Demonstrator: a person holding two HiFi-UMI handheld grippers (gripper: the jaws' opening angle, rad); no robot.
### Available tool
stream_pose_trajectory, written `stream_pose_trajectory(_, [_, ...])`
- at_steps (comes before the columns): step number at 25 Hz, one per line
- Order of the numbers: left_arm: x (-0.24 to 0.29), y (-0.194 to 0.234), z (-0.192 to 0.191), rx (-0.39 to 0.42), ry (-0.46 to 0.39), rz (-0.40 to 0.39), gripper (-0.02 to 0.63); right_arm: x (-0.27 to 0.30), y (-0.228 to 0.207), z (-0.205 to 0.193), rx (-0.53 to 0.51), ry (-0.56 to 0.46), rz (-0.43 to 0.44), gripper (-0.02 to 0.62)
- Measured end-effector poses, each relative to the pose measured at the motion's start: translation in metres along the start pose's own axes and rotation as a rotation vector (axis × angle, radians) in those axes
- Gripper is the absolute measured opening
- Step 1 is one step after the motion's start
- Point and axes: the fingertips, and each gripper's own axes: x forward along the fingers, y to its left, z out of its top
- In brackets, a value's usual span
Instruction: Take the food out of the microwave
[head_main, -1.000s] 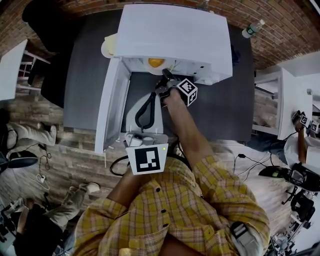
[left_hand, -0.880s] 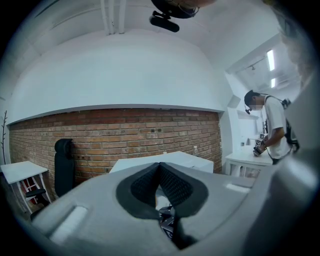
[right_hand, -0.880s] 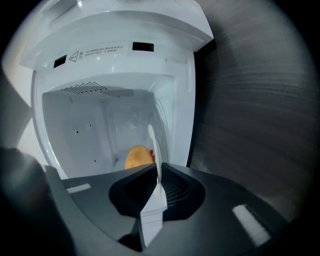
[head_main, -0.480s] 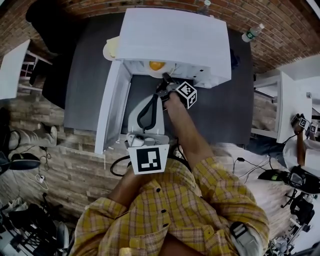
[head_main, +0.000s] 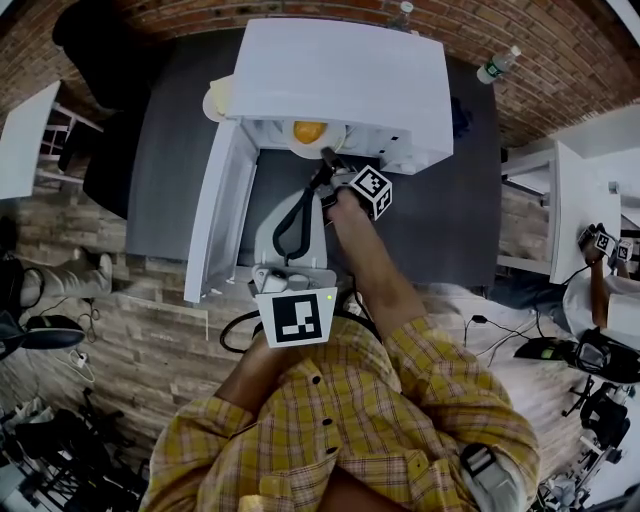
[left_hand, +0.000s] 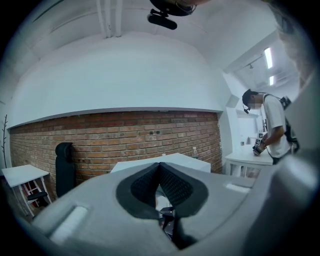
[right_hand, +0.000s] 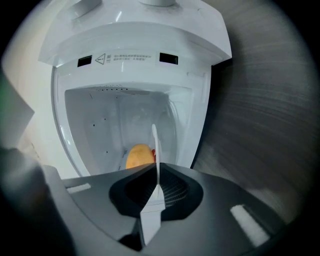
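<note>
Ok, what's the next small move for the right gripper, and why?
Probably draw the plate straight back, kept level. The right gripper is shut on the plate's rim, the orange food on it sits inside the microwave, and the door stands open.

The person wears a yellow plaid shirt (head_main: 340, 420) crossed by thin dark and pale lines. It has small dark buttons down the front and a sleeve (head_main: 440, 350) that ends short of the wrist. The left gripper (left_hand: 160, 166) and right gripper (right_hand: 156, 170) have smooth light grey shells and black pads (left_hand: 176, 186) with a fine ribbed texture. Each carries a white cube printed with black square markers: the left cube (head_main: 295, 318), with a small green light at its corner, and the right cube (head_main: 372, 188). A black cable (head_main: 232, 338) loops beside the left one.
</note>
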Motion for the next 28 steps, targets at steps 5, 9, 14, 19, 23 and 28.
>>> stream_pose_trajectory(5, [-0.009, -0.006, 0.005, -0.009, -0.007, 0.015, 0.0, -0.018, 0.003, -0.007, -0.001, 0.017, 0.004, 0.017])
stream_pose_trajectory(9, [-0.016, -0.007, 0.009, -0.029, -0.023, 0.039, 0.0, -0.031, 0.008, -0.009, 0.013, 0.016, 0.009, 0.017])
stream_pose_trajectory(14, [-0.027, -0.01, 0.012, -0.055, -0.029, 0.073, 0.0, -0.05, 0.02, -0.013, 0.03, 0.024, 0.035, 0.018])
stream_pose_trajectory(19, [-0.038, -0.013, 0.016, -0.082, -0.04, 0.103, 0.0, -0.073, 0.041, -0.018, 0.029, 0.031, 0.057, 0.018])
stream_pose_trajectory(23, [-0.047, -0.016, 0.022, -0.092, -0.054, 0.124, 0.0, -0.094, 0.057, -0.023, 0.02, 0.024, 0.067, 0.018])
stream_pose_trajectory(28, [-0.054, -0.026, 0.025, -0.091, -0.06, 0.131, 0.0, -0.122, 0.072, -0.028, 0.02, 0.021, 0.082, 0.018])
